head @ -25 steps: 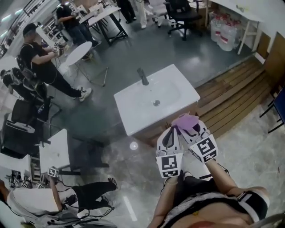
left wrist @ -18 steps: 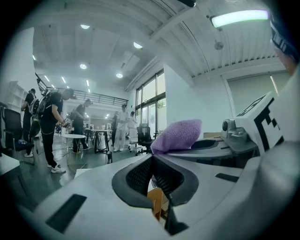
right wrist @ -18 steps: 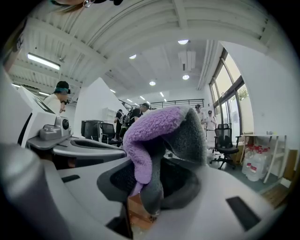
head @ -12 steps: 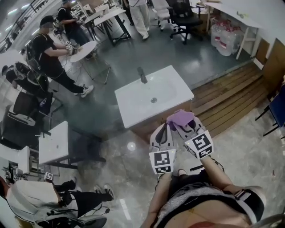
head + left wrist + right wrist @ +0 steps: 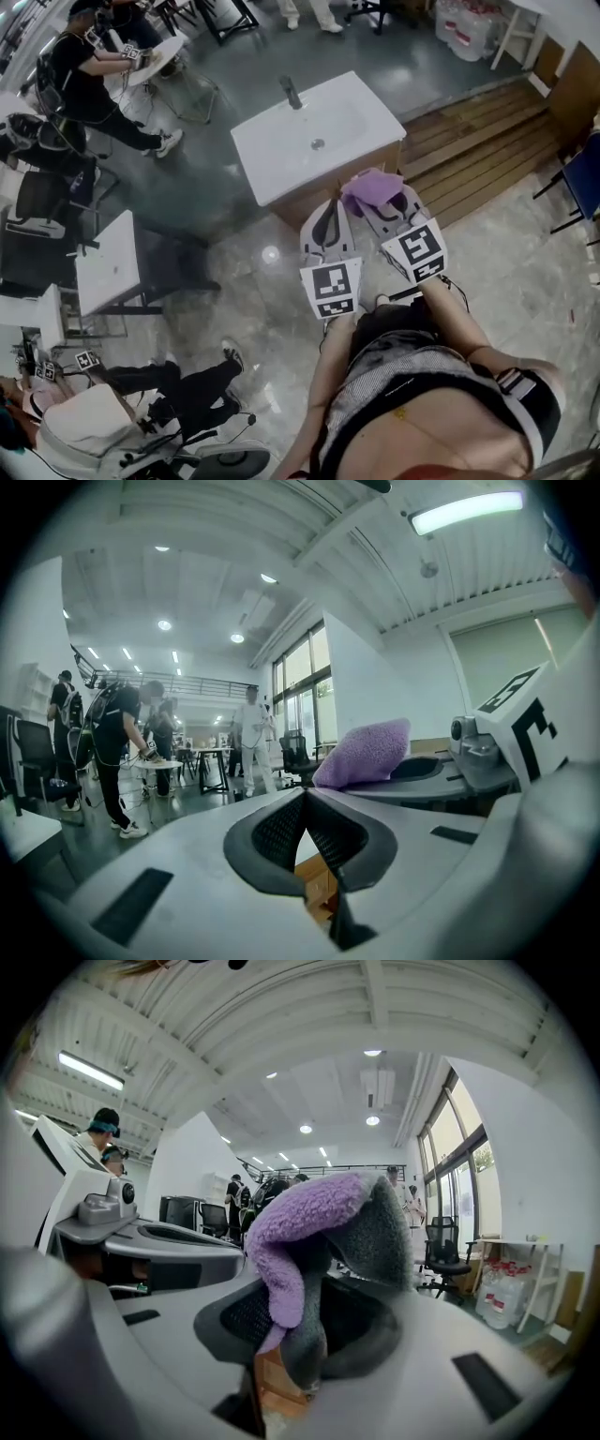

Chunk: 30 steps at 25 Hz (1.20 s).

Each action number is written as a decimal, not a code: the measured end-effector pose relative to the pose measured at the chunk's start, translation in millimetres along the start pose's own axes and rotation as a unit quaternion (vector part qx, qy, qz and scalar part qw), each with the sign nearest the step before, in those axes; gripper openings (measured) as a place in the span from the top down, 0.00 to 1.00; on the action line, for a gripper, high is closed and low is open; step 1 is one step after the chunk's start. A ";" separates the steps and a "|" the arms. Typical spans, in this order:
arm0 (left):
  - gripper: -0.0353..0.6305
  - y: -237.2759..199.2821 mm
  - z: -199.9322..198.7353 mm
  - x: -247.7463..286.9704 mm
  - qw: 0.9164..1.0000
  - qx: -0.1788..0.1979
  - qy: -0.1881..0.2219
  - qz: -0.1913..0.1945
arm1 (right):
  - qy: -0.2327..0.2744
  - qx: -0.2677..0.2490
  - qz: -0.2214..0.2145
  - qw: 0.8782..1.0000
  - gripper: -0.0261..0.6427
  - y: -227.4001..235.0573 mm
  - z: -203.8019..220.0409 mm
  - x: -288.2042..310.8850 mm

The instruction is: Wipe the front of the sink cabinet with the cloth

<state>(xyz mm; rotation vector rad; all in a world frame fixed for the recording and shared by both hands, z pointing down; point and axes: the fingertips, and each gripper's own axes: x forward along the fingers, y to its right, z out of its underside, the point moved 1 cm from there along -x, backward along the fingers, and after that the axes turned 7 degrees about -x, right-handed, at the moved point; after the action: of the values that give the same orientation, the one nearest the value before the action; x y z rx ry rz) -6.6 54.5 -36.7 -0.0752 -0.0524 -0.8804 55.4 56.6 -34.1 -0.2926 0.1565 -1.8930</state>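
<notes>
Both grippers point toward 12 o'clock in the head view, side by side just in front of me. My left gripper [image 5: 325, 217] has its jaws pressed together at the tips with nothing between them. In the left gripper view [image 5: 305, 797] the ribbed pads meet in a thin seam, and pale wood shows through the small gap below them.

At about 11 o'clock from the grippers stands the sink cabinet [image 5: 289, 208]. Its white basin top faces up at me, with the faucet [image 5: 291, 92] at the far edge. Only a narrow strip of the wooden front shows beneath the basin.

The cloth [image 5: 370, 188] is purple, bunched into a lump that lies across the tips of my right gripper [image 5: 382, 208], its long axis running roughly 9 to 3 o'clock. It sits at the cabinet's near right corner; I cannot tell whether it touches the wood. In the right gripper view the jaws [image 5: 298, 1321] are closed on the cloth [image 5: 302, 1215]. It rises from the pads toward 12 o'clock, folds over, and a narrow tail hangs toward 6 o'clock between them.
</notes>
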 end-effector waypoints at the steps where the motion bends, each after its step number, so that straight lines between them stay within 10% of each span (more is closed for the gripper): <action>1: 0.95 -0.5 1.7 -5.9 1.000 0.003 -0.001 0.000 | -0.001 -0.003 0.000 1.000 0.71 -6.5 -0.3 -1.8; 17: 0.95 7.4 28.3 -37.2 1.000 0.007 0.005 0.001 | 0.009 -0.011 0.009 1.000 0.71 -39.3 13.1 -27.5; 30: 0.95 83.4 8.5 -2.5 1.000 0.002 0.009 0.005 | 0.003 -0.004 0.019 1.000 0.71 37.9 16.2 -68.4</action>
<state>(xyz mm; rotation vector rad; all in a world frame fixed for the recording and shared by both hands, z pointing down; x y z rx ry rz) 56.1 110.0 -32.1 -0.0638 -0.0362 -0.8706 115.7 108.9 -36.6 -0.2868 0.1724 -1.8560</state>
